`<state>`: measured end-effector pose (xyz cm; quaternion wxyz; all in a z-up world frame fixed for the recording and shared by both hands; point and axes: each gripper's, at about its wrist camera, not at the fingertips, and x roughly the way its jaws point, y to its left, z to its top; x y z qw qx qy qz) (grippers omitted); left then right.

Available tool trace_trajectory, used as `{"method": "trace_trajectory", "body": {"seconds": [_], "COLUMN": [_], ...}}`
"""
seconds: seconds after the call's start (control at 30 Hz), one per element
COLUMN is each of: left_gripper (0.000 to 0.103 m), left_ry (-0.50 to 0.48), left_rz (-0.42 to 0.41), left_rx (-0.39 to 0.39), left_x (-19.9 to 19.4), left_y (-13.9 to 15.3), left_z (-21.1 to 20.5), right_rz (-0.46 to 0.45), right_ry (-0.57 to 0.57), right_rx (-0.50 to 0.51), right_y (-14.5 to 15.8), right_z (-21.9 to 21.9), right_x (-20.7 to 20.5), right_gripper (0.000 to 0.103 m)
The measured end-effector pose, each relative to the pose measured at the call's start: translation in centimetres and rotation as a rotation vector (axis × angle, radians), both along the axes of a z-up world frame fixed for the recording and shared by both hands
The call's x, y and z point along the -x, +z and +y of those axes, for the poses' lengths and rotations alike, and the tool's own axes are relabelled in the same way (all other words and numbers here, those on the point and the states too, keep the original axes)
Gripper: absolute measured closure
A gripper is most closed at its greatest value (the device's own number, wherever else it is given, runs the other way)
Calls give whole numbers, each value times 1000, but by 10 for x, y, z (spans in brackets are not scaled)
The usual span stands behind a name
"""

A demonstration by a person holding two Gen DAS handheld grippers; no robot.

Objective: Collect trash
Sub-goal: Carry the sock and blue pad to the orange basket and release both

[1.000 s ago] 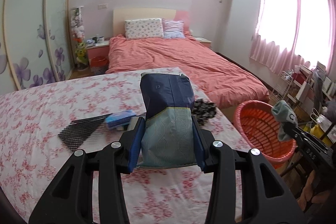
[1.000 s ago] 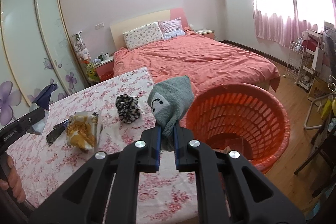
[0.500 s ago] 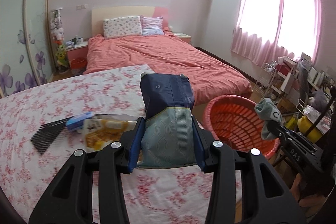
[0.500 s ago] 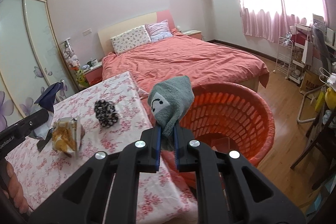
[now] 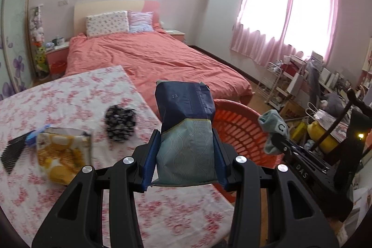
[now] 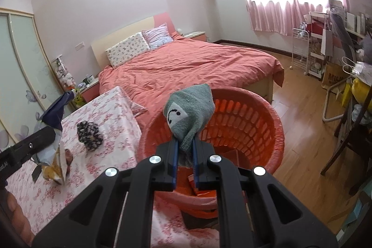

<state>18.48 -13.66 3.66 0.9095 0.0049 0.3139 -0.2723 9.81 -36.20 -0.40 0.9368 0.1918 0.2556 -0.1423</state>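
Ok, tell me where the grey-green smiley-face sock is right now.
The grey-green smiley-face sock is pinched in the right gripper, held above the round orange plastic basket just right of the floral-covered table.

Home bedroom: made bed point(image 5: 148, 57), pillows point(image 5: 107, 22), pink curtains point(image 5: 286, 6), sliding wardrobe point(image 6: 21, 62).

Both wrist views face bedward (close above table), sharing basket point(image 5: 241, 129) point(image 6: 255, 122)

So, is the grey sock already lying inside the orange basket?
No, the grey sock is clamped between the jaws of the right gripper, held up above the rim of the orange basket.
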Motion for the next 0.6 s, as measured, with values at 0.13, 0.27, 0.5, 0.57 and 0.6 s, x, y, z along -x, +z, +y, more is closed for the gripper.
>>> {"method": "trace_trajectory", "body": {"seconds": [0.13,0.27,0.5,0.57,0.6], "left_gripper": [60,60,60,60,60], "left_ry": [-23,-46,-88,-97,-104], "left_rz": [15,35,59,67,73], "left_rx": [-6,-12,-16,-16,-16], "left_x": [-3,-7,-10,-12,-13], "left_y": [-8,-16,-27,-30,-32], "left_z": [-17,-31,-53,-60,-64], "right_rz": [3,8,6,4,2], "right_ry": [-19,-31,-35,-37,-38], "right_rx": [-7,-15,-39,-43,-46], "right_y": [-5,-12,-19,-20,-21], "right_z": [-12,-23,-39,-43,-45], "right_x": [-4,-9,-18,-20,-21], "right_gripper": [92,92,92,92,91]}}
